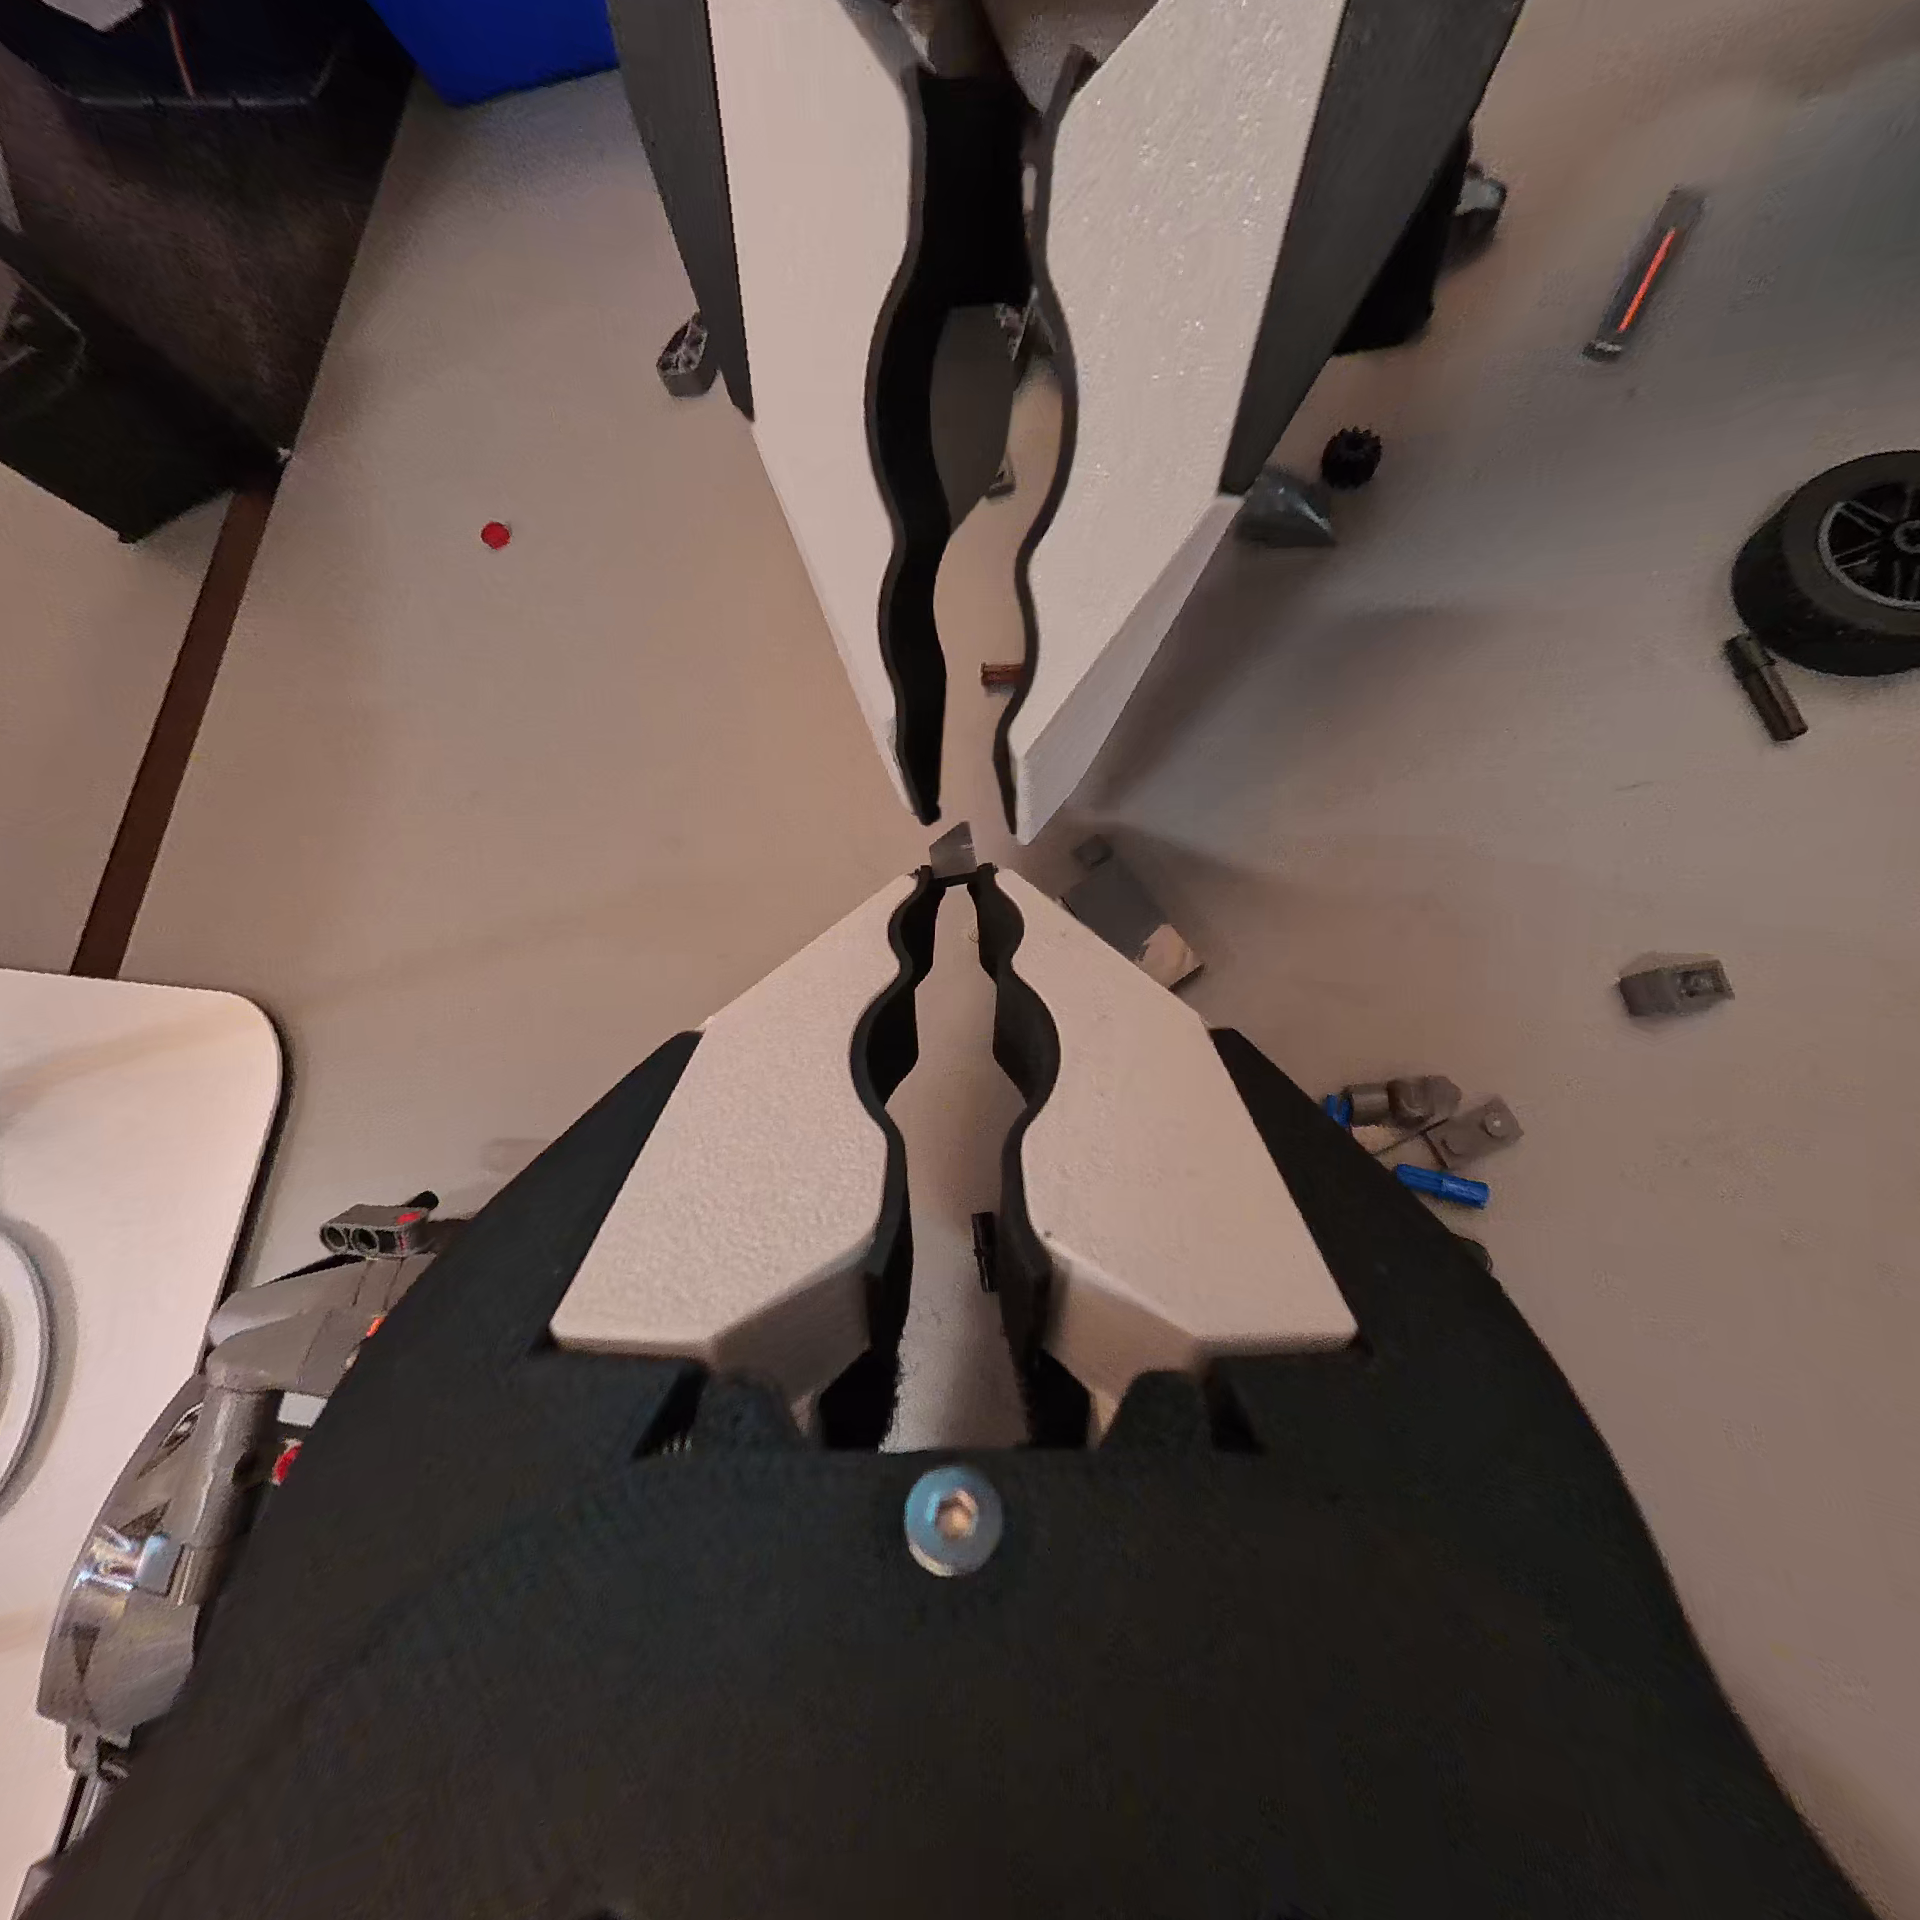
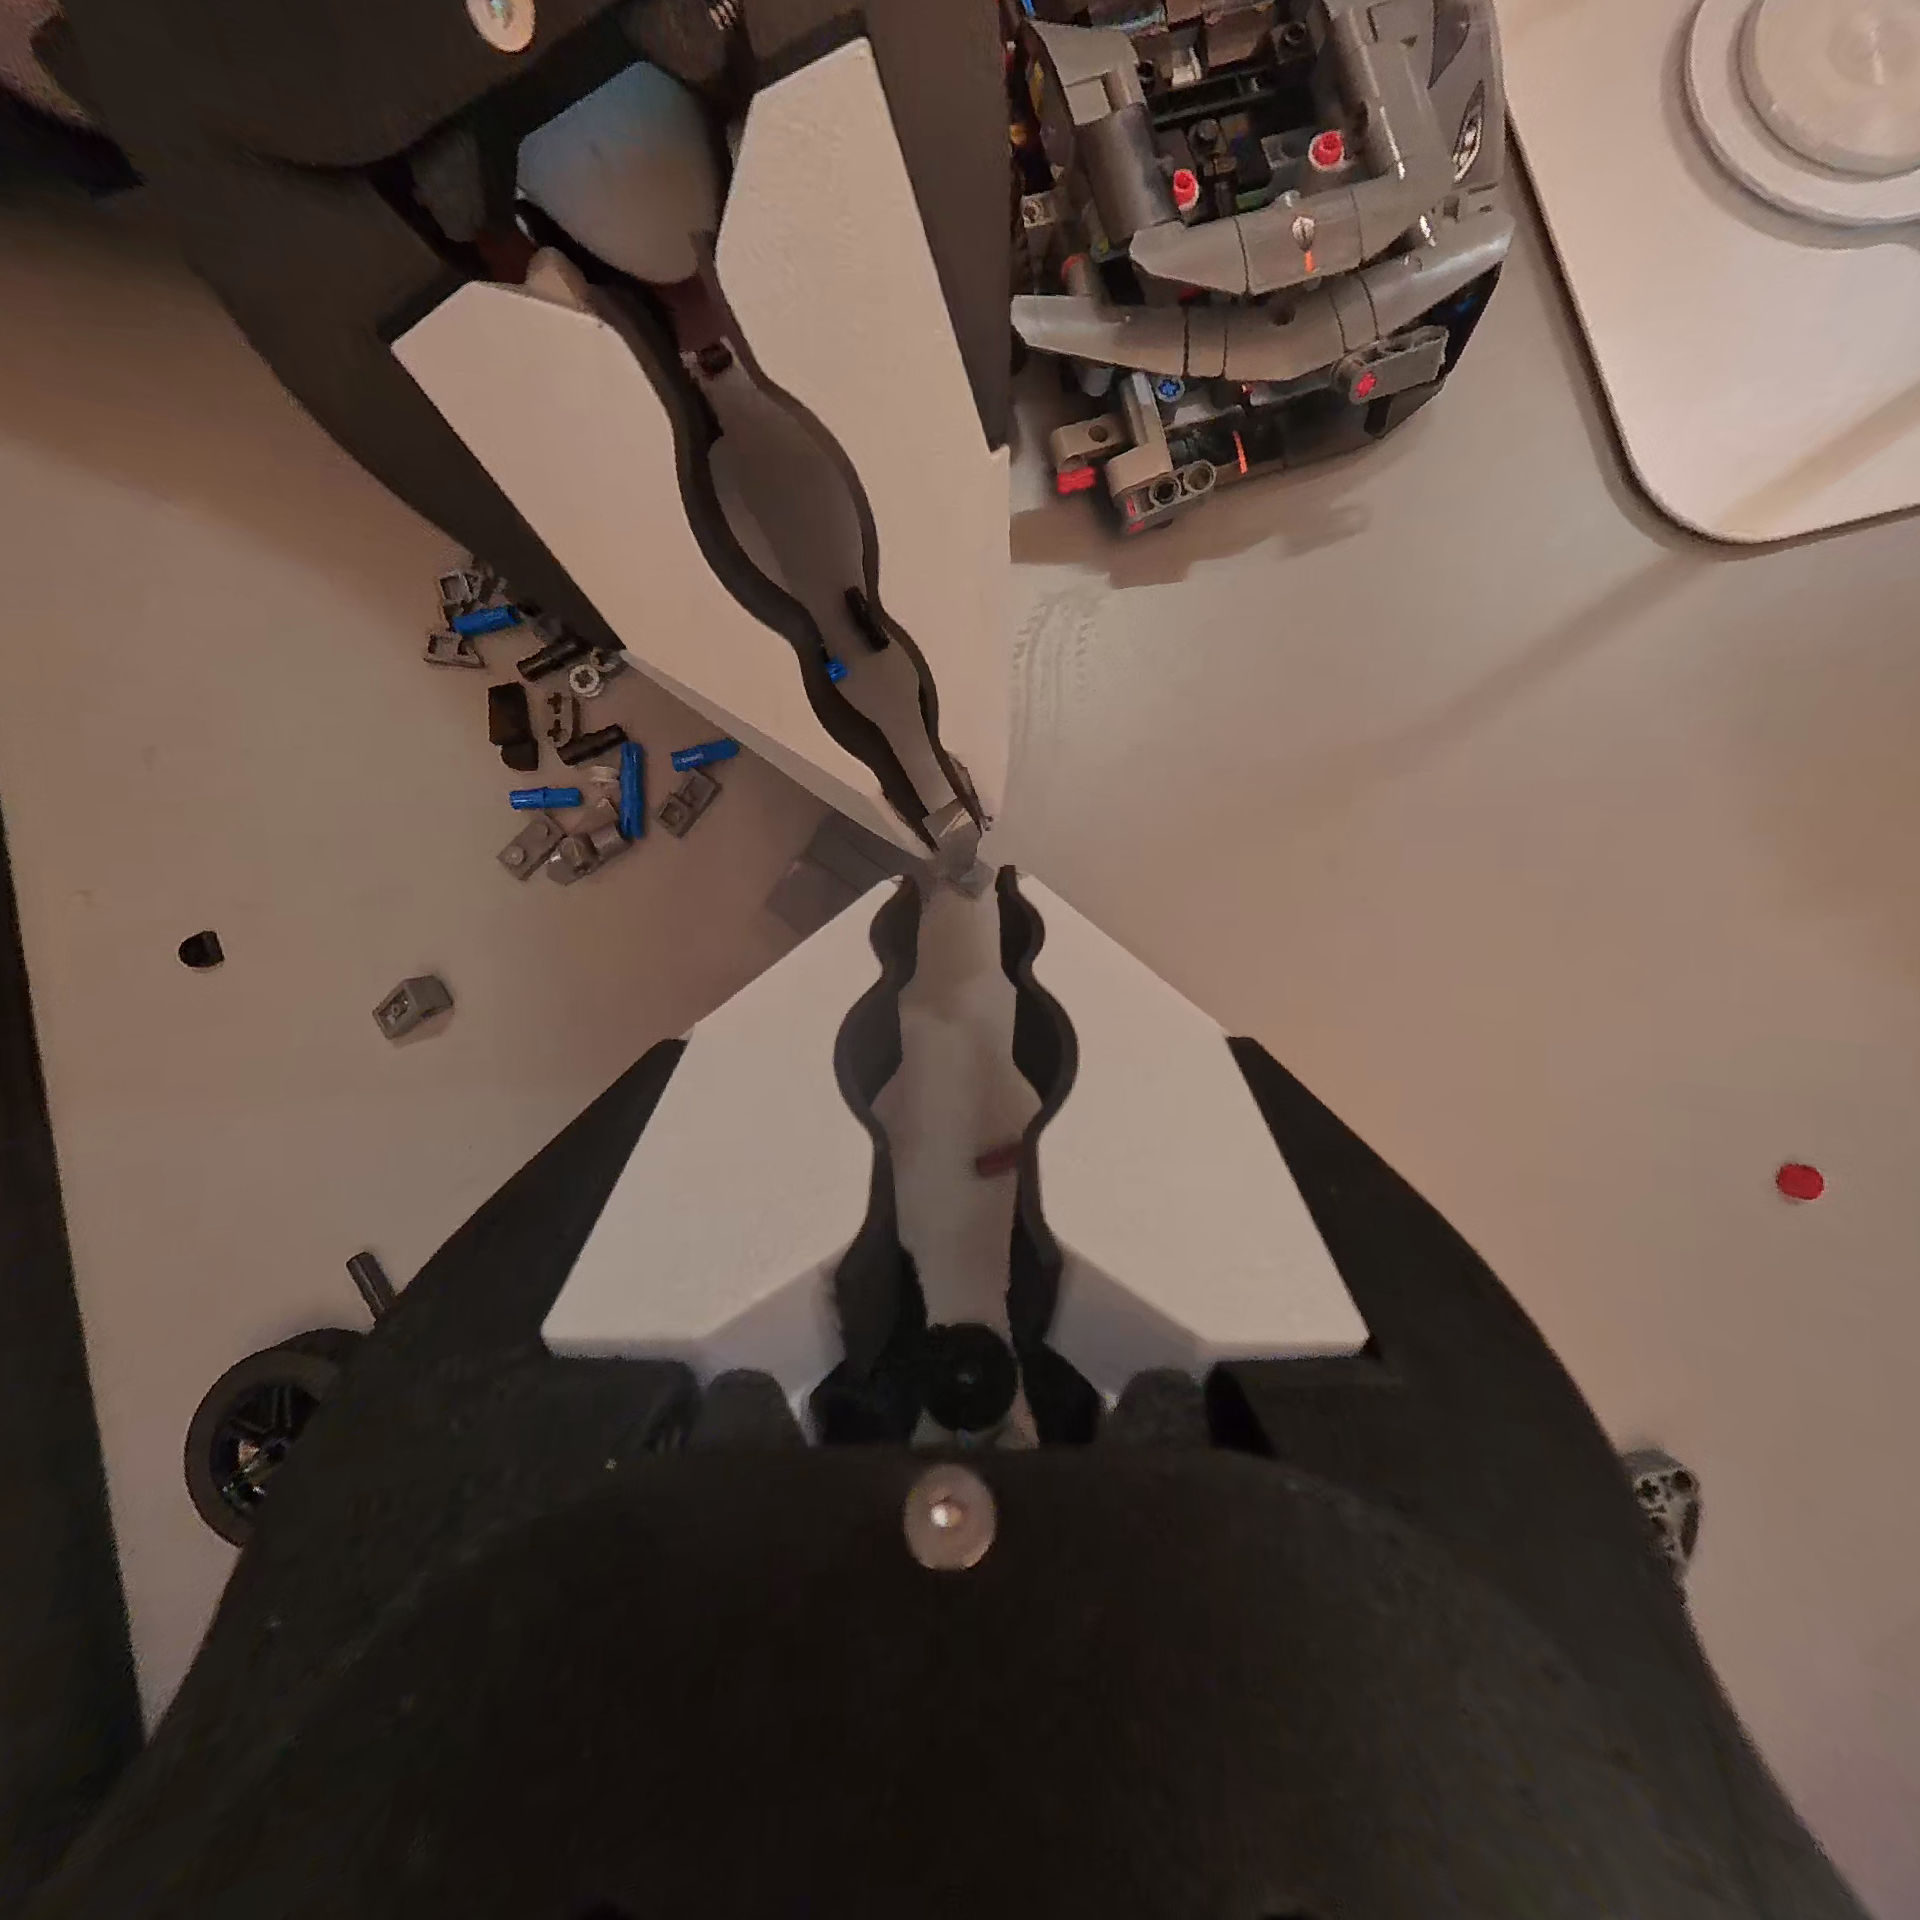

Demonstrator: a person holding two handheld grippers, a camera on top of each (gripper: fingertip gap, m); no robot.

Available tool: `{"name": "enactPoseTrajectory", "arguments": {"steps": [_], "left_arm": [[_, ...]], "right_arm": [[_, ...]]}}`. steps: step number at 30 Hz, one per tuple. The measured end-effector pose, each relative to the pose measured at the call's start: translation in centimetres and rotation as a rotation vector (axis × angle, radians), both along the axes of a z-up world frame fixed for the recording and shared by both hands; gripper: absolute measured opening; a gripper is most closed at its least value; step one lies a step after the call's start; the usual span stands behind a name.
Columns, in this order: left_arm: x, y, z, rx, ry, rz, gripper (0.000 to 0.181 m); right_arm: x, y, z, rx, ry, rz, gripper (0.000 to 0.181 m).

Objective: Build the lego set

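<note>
The left hand-held gripper (image 1: 954, 875) pinches a tiny grey piece (image 1: 954, 848) by its edges – light, stiff, slip-prone – while the right hand-held gripper (image 2: 958, 881), slightly parted, waits tip-to-tip opposite.

My left hand-held gripper (image 1: 954, 876), white wedge fingers lined with wavy black pads on a black body, has its tips pinched nearly together. My right hand-held gripper (image 2: 958, 881), built alike, faces it tip to tip, its fingers parted by a narrow gap. The two sets of tips almost meet.
</note>
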State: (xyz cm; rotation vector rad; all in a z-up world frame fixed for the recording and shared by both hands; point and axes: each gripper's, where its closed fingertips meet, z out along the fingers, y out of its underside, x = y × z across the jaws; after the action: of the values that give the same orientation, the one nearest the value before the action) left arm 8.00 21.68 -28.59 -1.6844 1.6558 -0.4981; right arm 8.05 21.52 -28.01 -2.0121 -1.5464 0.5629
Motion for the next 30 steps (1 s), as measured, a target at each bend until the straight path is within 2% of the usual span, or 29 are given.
{"name": "enactPoseTrajectory", "arguments": {"steps": [6,12,17,25,30], "left_arm": [[0.0,-1.3,0.2,-0.028,-0.017,-0.087,0.005],[0.0,-1.3,0.0,-0.005,-0.012,-0.104,0.005],[-0.3,-1.0,-0.2,-0.015,0.004,-0.086,0.004],[-2.9,-0.1,-3.8,-0.034,0.255,-0.02,0.0],[-2.9,-0.8,-4.1,-0.134,0.251,-0.013,0.0]], "right_arm": [[-0.6,-0.7,0.4,0.076,-0.004,0.077,0.012],[-0.8,-1.1,0.2,0.11,-0.027,0.118,0.005],[-0.5,-0.7,0.0,0.07,-0.023,0.075,0.005],[0.9,0.0,-2.2,-0.028,-0.108,-0.01,0.004],[1.0,-0.1,-3.1,-0.074,-0.128,-0.03,0.004]]}}
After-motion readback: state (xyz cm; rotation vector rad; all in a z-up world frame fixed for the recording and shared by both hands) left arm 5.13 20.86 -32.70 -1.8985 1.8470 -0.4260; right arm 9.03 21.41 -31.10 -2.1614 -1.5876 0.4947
